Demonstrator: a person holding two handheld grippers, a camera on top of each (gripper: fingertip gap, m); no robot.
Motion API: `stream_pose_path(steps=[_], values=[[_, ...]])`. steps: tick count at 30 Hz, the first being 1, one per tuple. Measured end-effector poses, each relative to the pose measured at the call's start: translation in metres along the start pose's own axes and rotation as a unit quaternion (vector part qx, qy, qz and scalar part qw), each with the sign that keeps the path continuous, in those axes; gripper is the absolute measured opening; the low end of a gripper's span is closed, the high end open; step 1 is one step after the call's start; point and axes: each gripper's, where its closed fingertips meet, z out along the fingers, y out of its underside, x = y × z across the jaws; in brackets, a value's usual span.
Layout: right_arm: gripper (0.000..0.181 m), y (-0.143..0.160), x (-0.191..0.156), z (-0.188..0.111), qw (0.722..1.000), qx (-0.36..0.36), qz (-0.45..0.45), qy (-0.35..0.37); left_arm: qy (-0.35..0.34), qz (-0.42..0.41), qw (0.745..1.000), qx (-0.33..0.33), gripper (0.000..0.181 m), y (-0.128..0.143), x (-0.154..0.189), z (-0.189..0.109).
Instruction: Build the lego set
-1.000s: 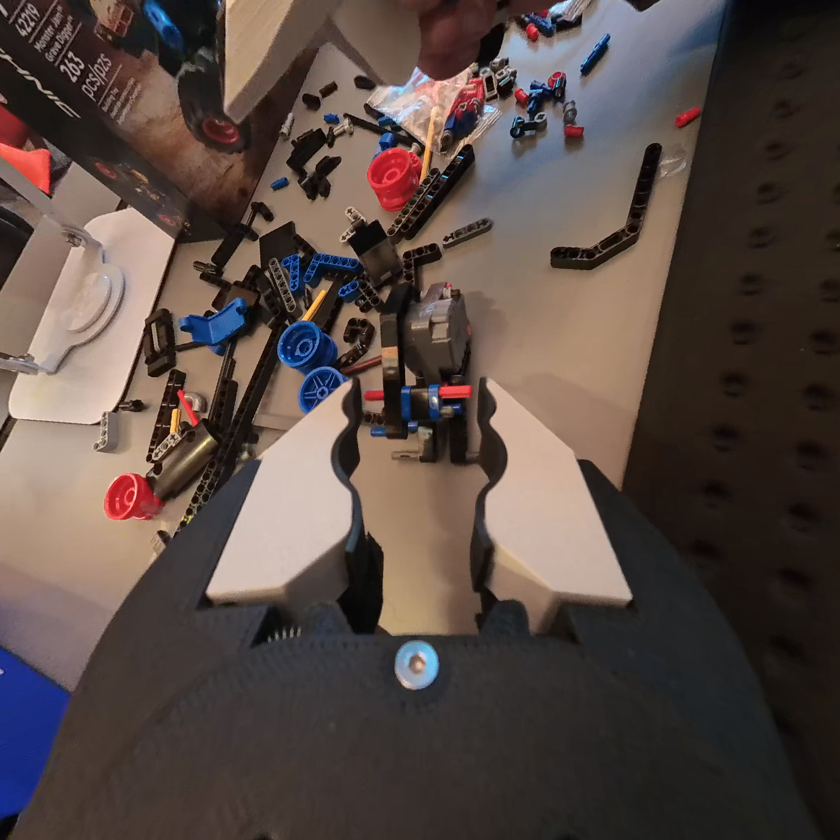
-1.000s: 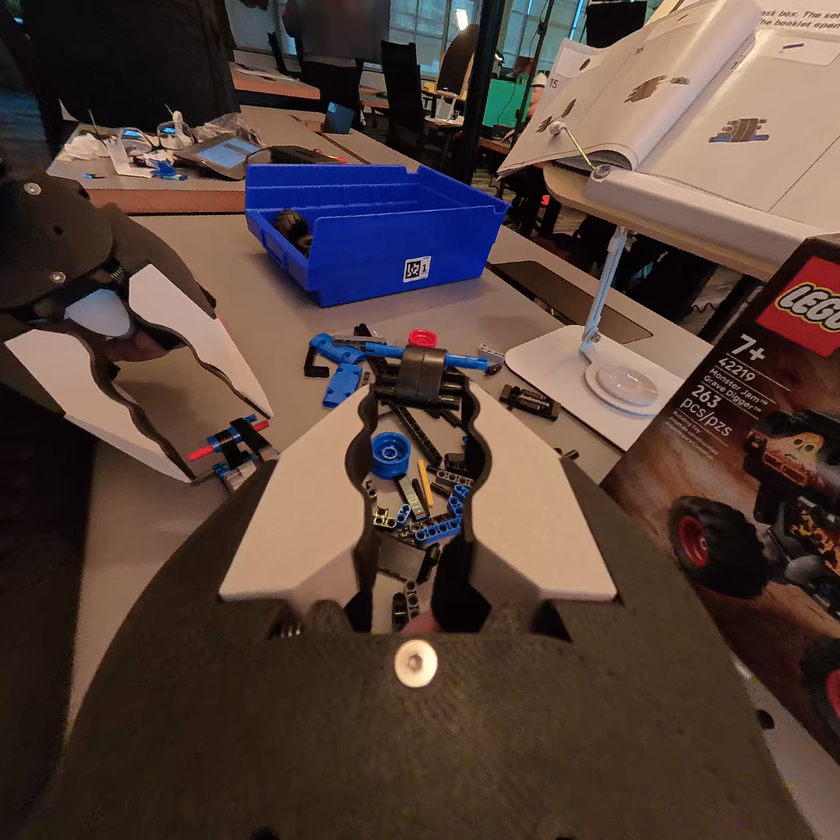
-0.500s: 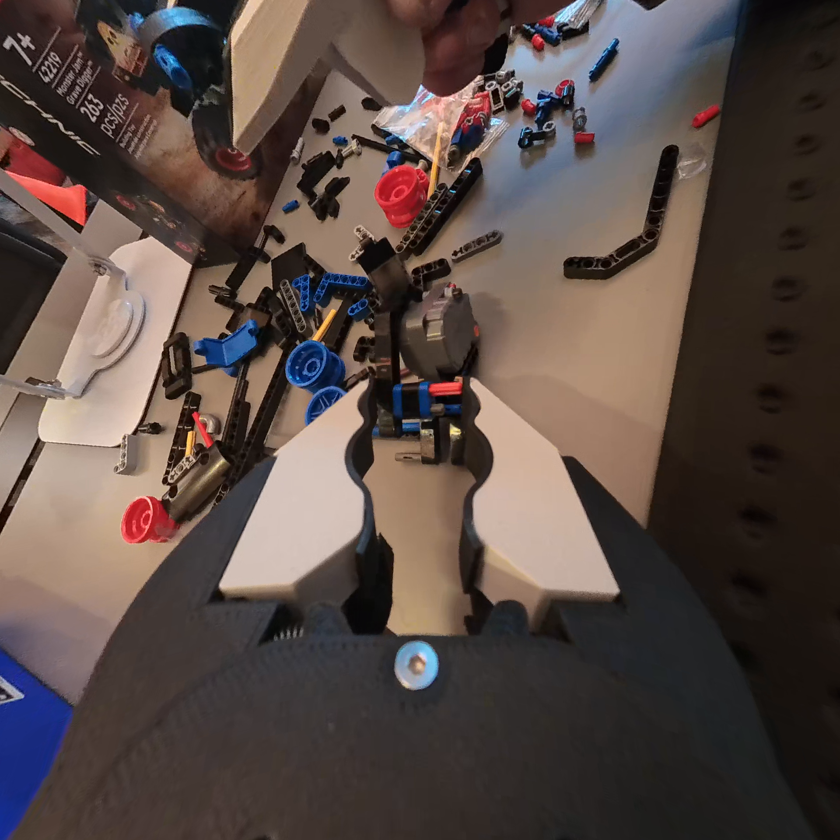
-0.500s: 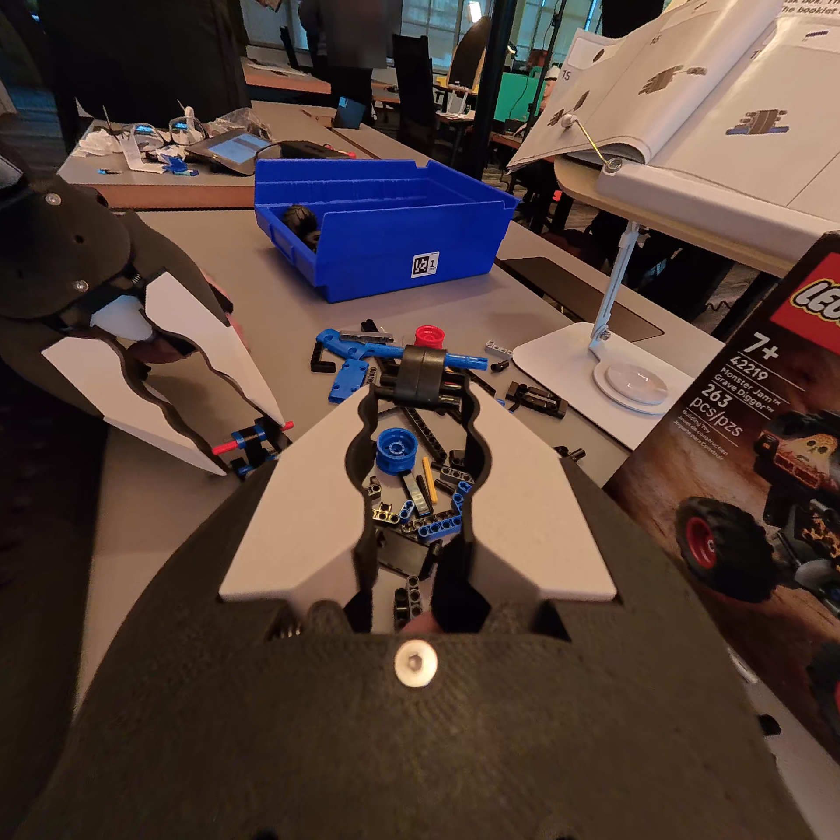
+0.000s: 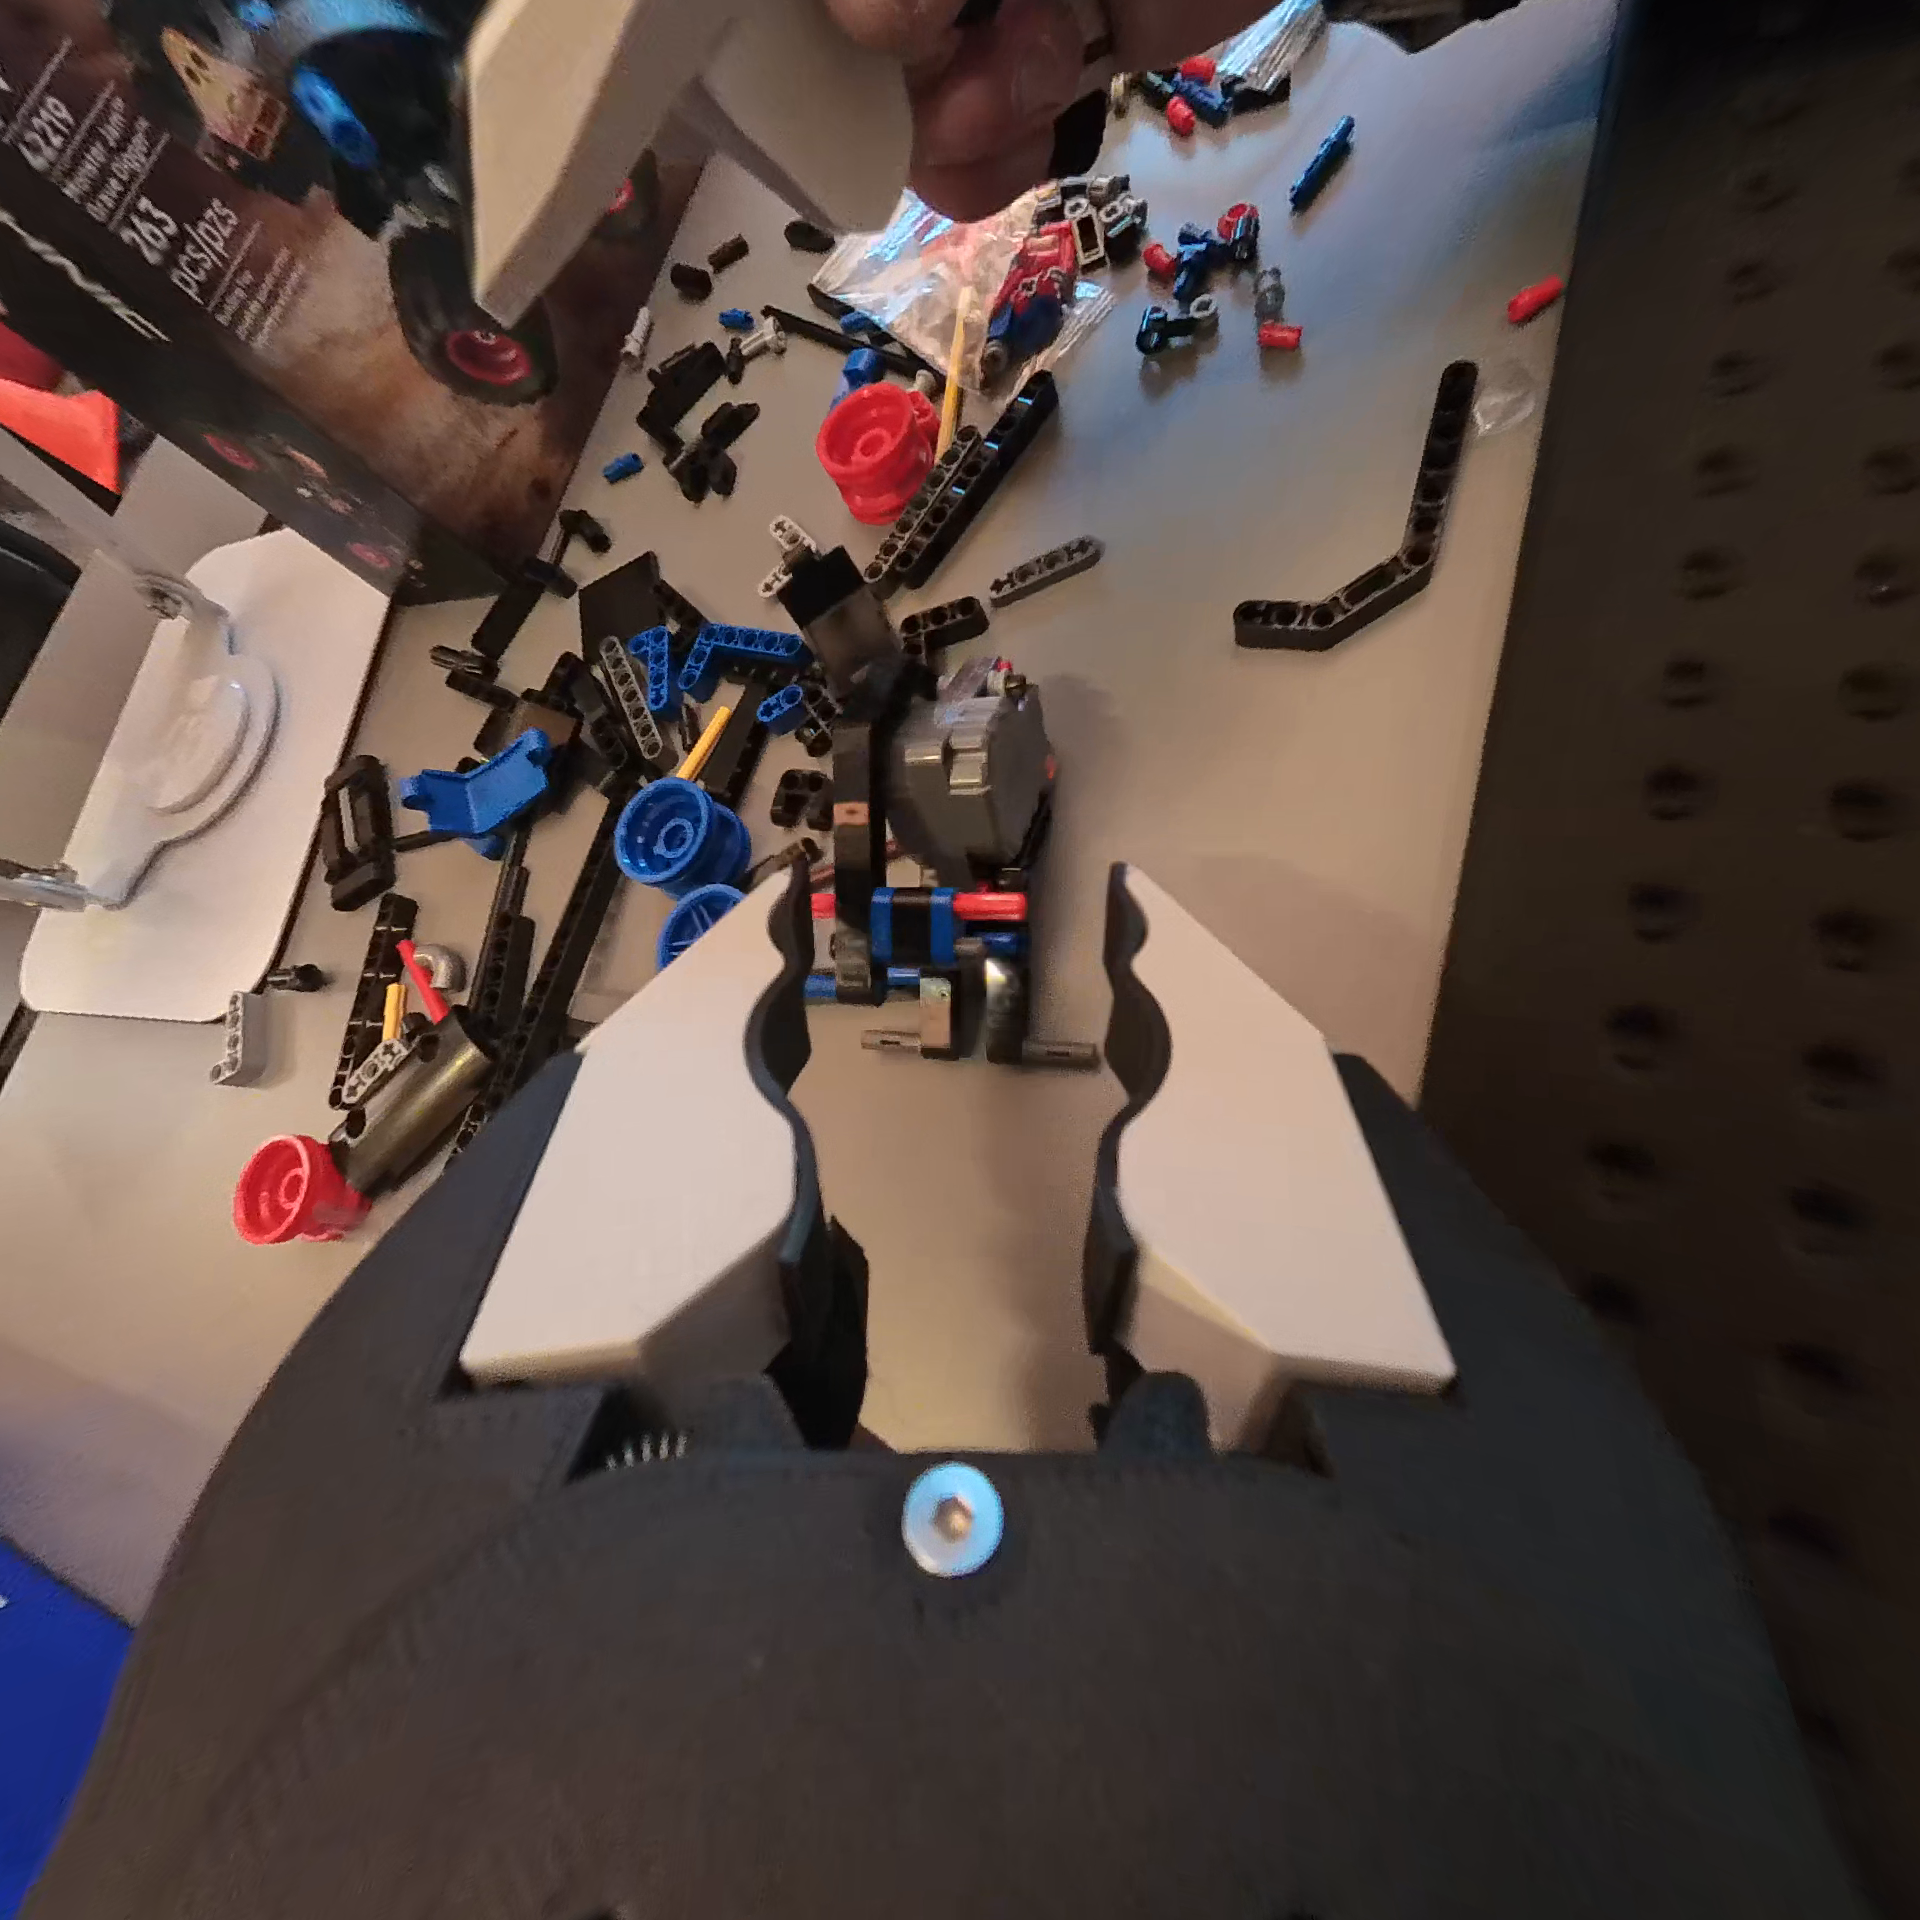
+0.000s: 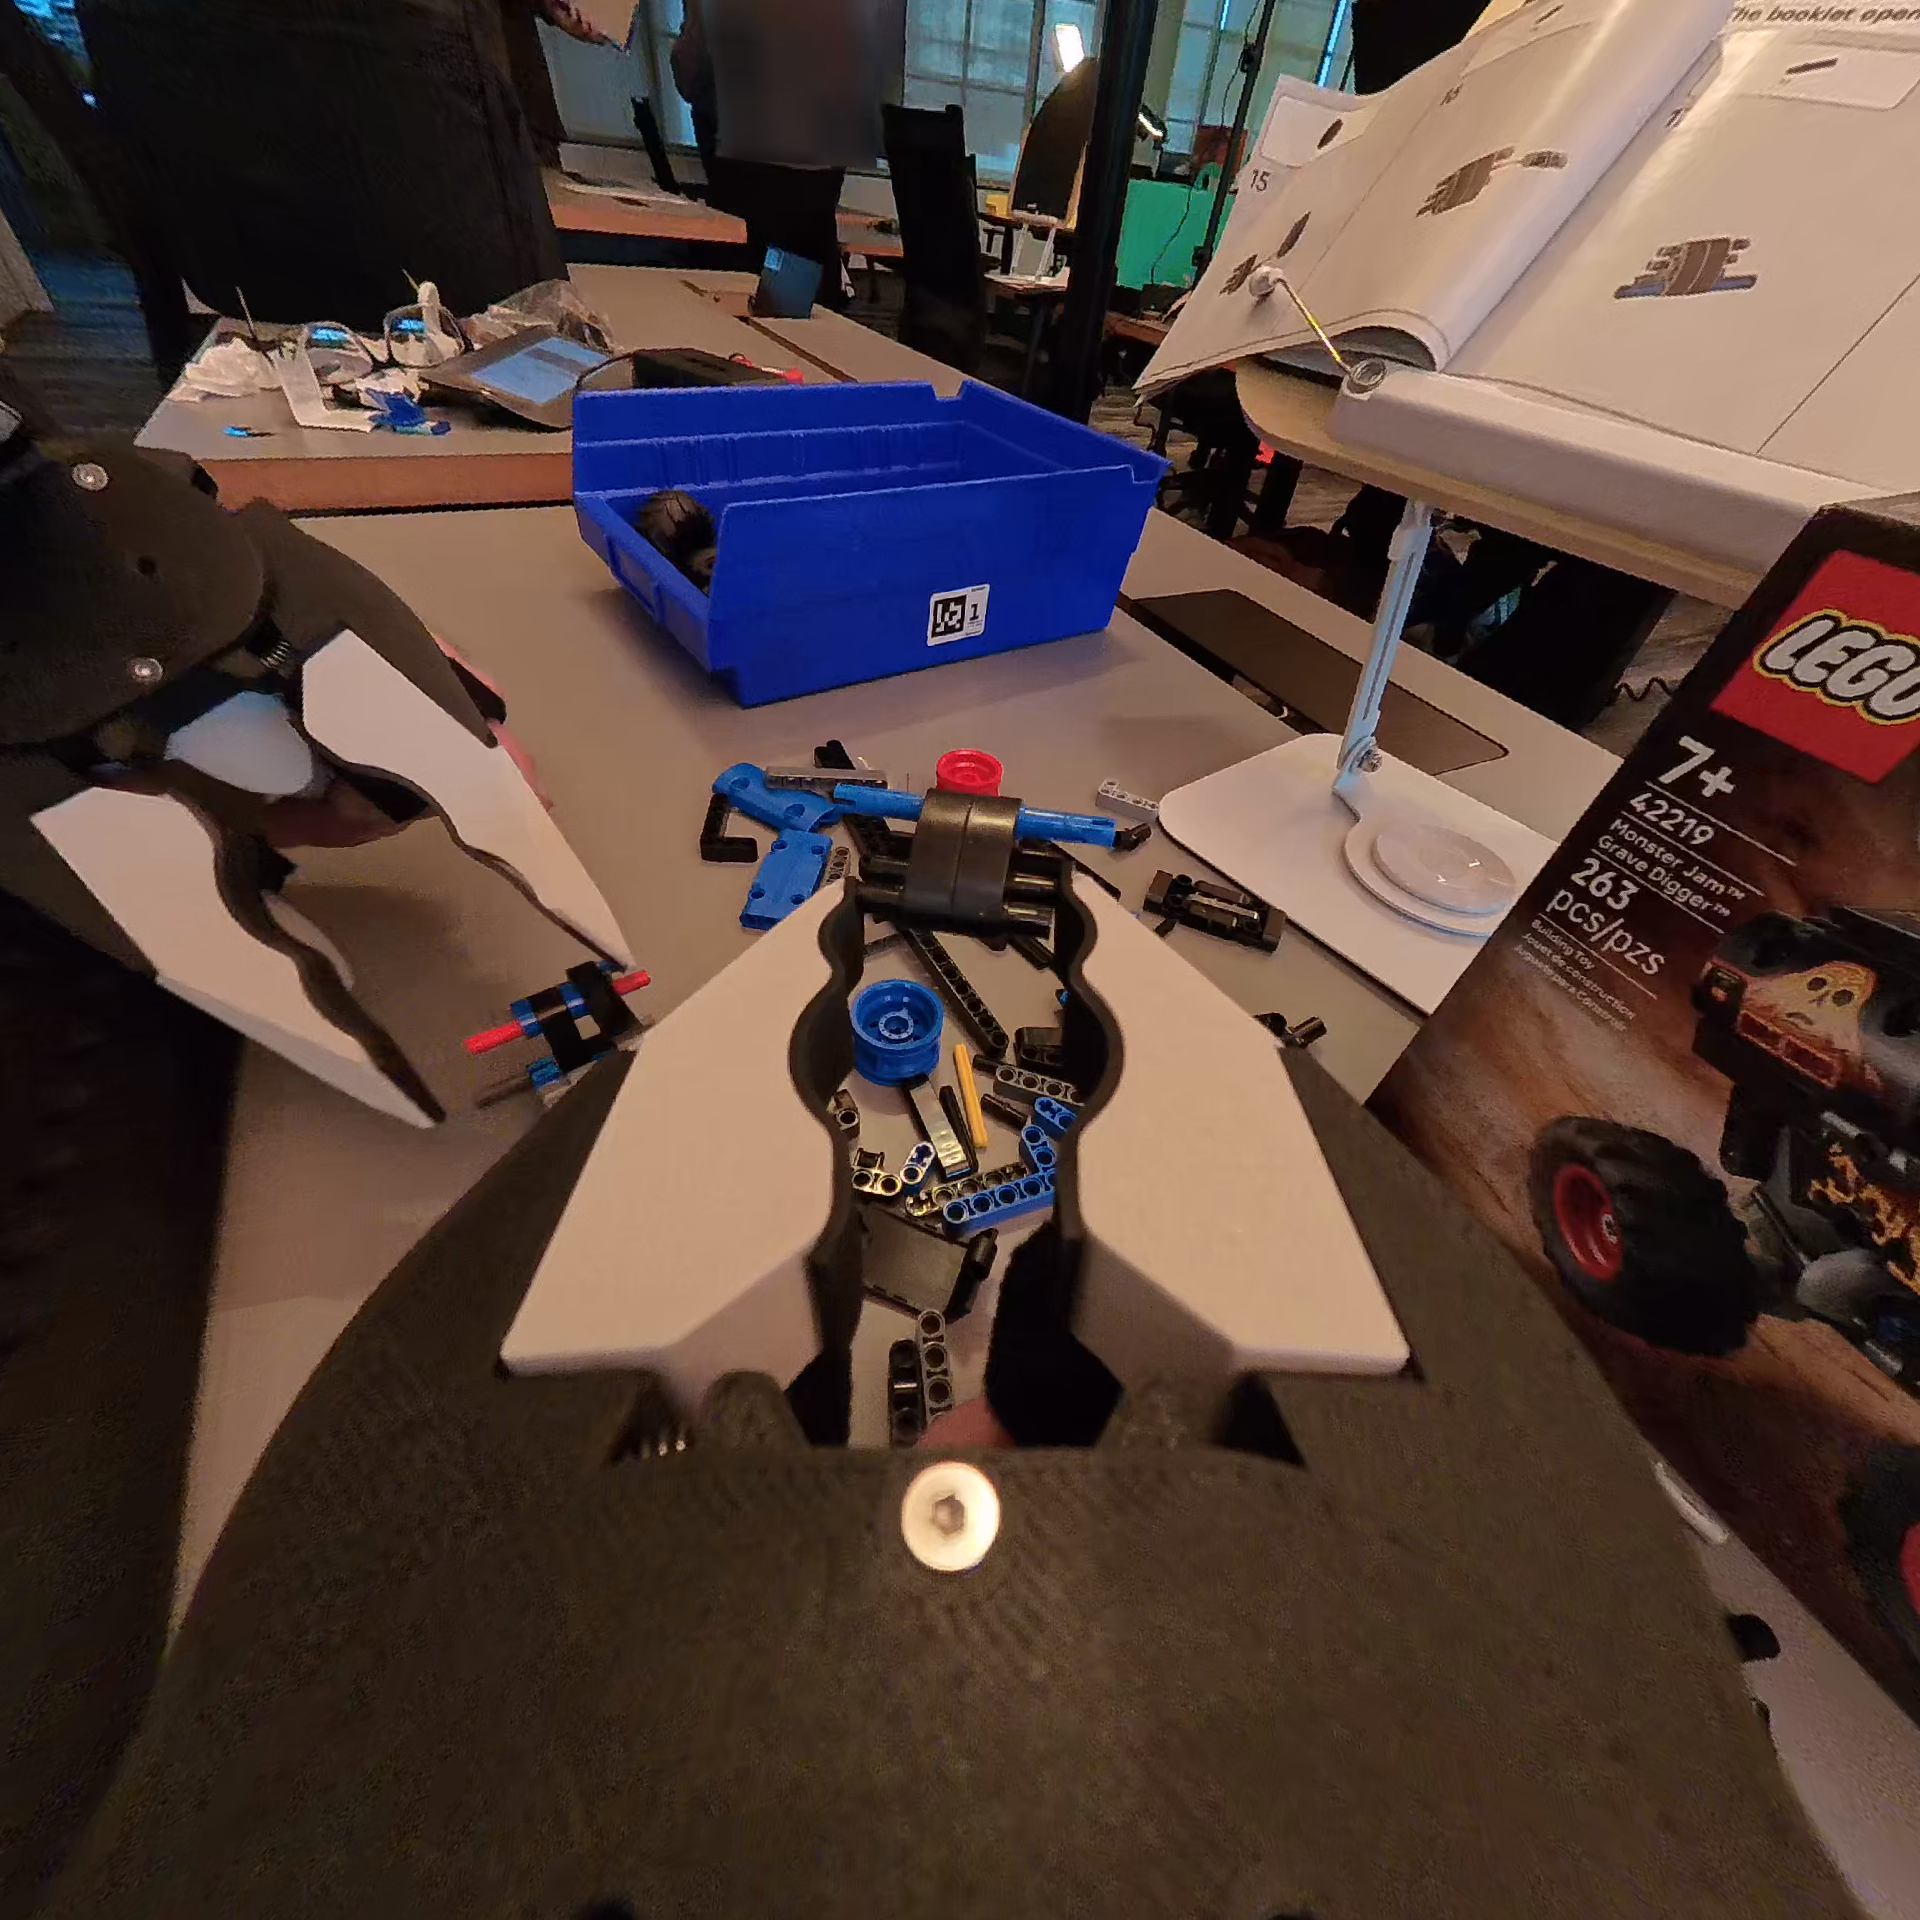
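Note:
A partly built assembly (image 5: pixel 940 831) lies on the grey table (image 5: pixel 1195 748): a grey motor block, a black beam, blue connectors and a red axle. My left gripper (image 5: pixel 954 899) is open and empty. The assembly's near end lies between its fingertips, with a gap on each side. The right wrist view shows the same gripper (image 6: pixel 525 1039) at the left, with the assembly (image 6: pixel 571 1018) at its tips. My right gripper (image 6: pixel 956 904) is open and empty above the loose parts. A dark cylinder piece (image 6: pixel 961 852) lies on the table beyond its tips. One of its white fingers (image 5: pixel 582 156) shows in the left wrist view.
Loose black, blue and red parts (image 5: pixel 675 727) are scattered left of the assembly, including blue wheels (image 5: pixel 681 831) and red wheels (image 5: pixel 873 447). The set's box (image 6: pixel 1714 1039) stands at the right. There is also a blue bin (image 6: pixel 862 540), a booklet stand's white base (image 6: pixel 1382 831) and a dark perforated mat (image 5: pixel 1714 831).
The left gripper's fingers narrowed around the assembly's near end half a second ago and have now spread wider. The assembly has turned slightly. The right gripper has hardly moved.

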Motion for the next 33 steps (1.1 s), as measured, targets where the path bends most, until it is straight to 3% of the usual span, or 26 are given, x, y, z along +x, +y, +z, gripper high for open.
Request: stream_pose_path(steps=[7, 14, 18, 24, 28, 33], values=[[0.034, 0.001, 0.0, 0.0, 1.0, -0.002, 0.001, -0.003, -0.017, 0.009, 1.0, -0.002, 0.055, 0.007, -0.003, -0.007], [0.034, 0.001, -0.001, 0.0, 1.0, -0.001, -0.001, -0.004, -0.033, 0.026, 0.999, -0.005, 0.036, 0.008, -0.007, 0.0], [0.034, 0.0, -0.003, -0.001, 1.0, 0.002, 0.002, -0.013, -0.028, 0.017, 0.999, 0.0, 0.048, 0.007, -0.006, -0.002], [0.034, -0.007, -0.018, -0.001, 0.999, 0.013, -0.037, -0.033, -0.044, -0.02, 0.998, 0.04, 0.056, -0.008, -0.021, -0.021], [0.034, -0.008, -0.023, 0.002, 0.997, 0.01, -0.079, -0.016, -0.069, -0.062, 0.993, 0.07, 0.071, -0.026, -0.042, -0.032], [0.034, -0.012, -0.044, 0.003, 0.991, 0.024, -0.121, -0.045, -0.071, -0.067, 0.989, 0.111, 0.067, -0.054, -0.052, -0.032]])
